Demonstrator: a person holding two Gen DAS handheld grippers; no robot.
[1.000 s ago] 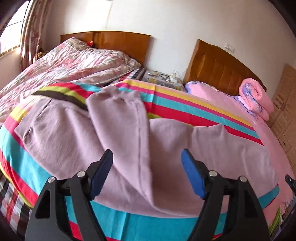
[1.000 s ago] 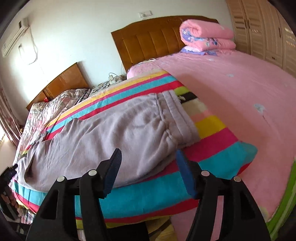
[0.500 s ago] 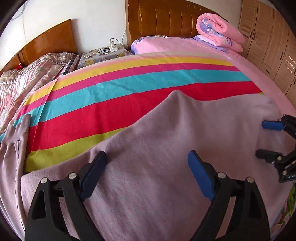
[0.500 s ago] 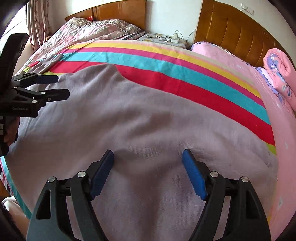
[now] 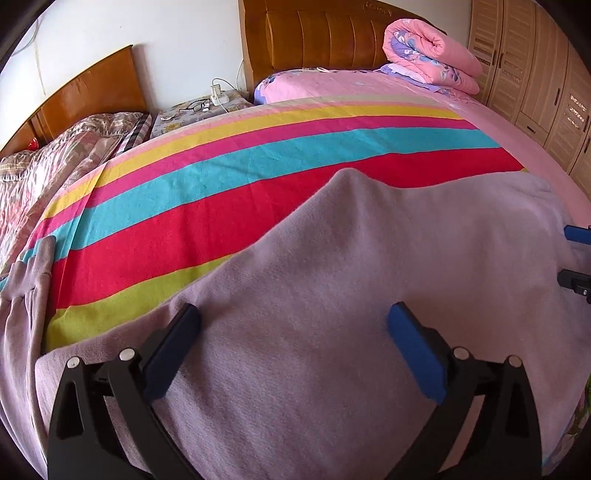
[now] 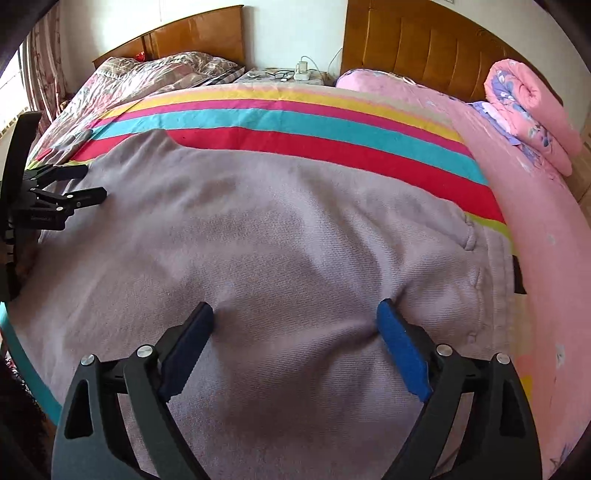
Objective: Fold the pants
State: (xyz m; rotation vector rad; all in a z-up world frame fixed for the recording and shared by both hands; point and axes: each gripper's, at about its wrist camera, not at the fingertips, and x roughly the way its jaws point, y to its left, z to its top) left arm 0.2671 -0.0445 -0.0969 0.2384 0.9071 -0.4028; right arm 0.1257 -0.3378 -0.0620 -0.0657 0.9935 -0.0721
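Mauve sweatpants (image 5: 351,280) lie flat on the striped blanket, and they fill most of the right wrist view (image 6: 277,229). The waistband end (image 6: 491,266) lies at the right; a cuffed leg end (image 5: 33,273) lies at the far left. My left gripper (image 5: 291,321) is open, low over the cloth, holding nothing. My right gripper (image 6: 295,317) is open with its fingertips pressing on the cloth near the waistband. Each gripper shows in the other's view, the right one (image 5: 576,258) and the left one (image 6: 74,184).
A striped blanket (image 5: 258,166) covers a pink bed (image 6: 535,221) with a rolled pink quilt (image 5: 432,55) by the wooden headboard (image 5: 332,33). A nightstand (image 5: 199,107) with a charger and glasses stands between the beds. A second bed (image 6: 147,77) lies left; wardrobes (image 5: 535,74) stand right.
Both grippers have swung from viewing the pants at a distance to hovering low over them. In the last half second they sank closer to the cloth. Both stay open.
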